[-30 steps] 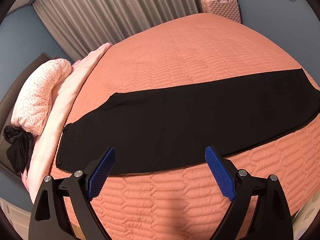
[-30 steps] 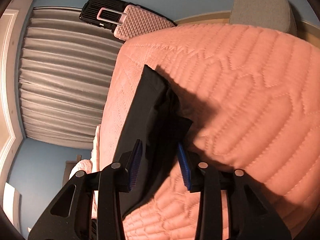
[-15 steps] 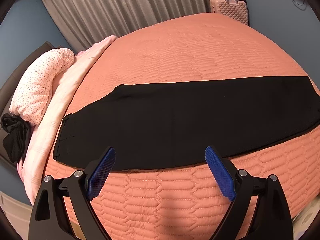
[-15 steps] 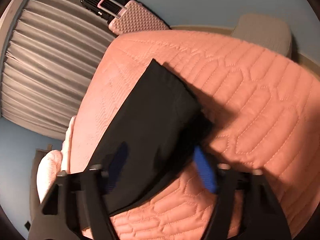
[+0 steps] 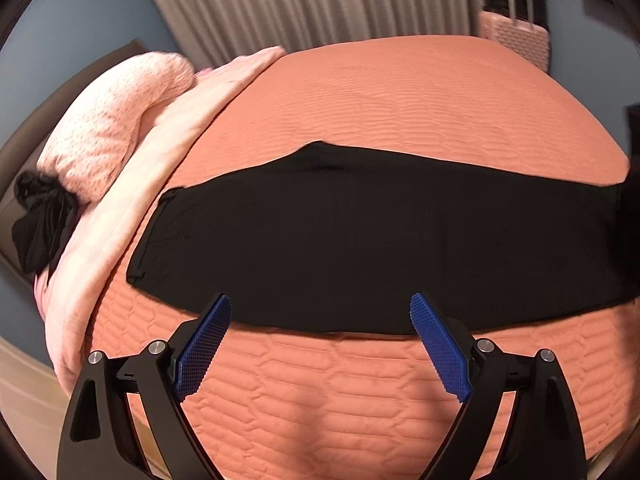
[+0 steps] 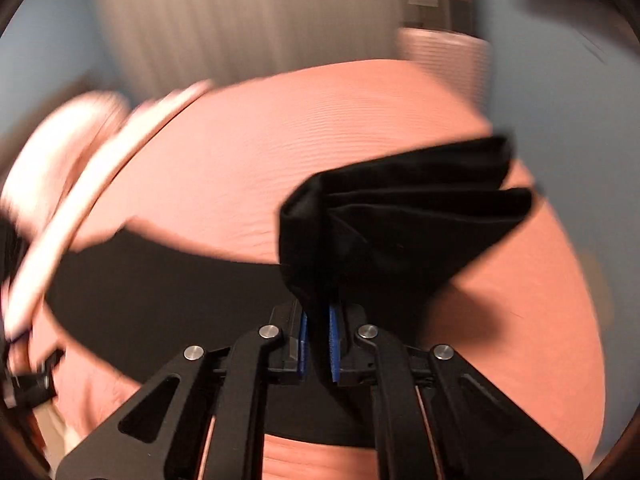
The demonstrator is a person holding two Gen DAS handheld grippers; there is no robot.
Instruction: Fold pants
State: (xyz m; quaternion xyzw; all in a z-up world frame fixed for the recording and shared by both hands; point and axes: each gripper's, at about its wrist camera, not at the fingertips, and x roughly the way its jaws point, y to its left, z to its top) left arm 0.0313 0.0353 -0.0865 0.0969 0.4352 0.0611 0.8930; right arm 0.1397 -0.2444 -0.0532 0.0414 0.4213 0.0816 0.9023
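Black pants (image 5: 360,240) lie lengthwise across the orange quilted bed (image 5: 380,100). Right gripper (image 6: 318,336): jaws just closed, clenched on lifted pant-leg hem. Left gripper (image 5: 320,320): fingers spread, empty, above the near pants edge.

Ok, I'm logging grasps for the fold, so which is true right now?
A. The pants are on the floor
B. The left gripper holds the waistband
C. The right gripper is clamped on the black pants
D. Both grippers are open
C: the right gripper's blue pads pinch a bunched end of the black pants, while the left gripper is open and empty.
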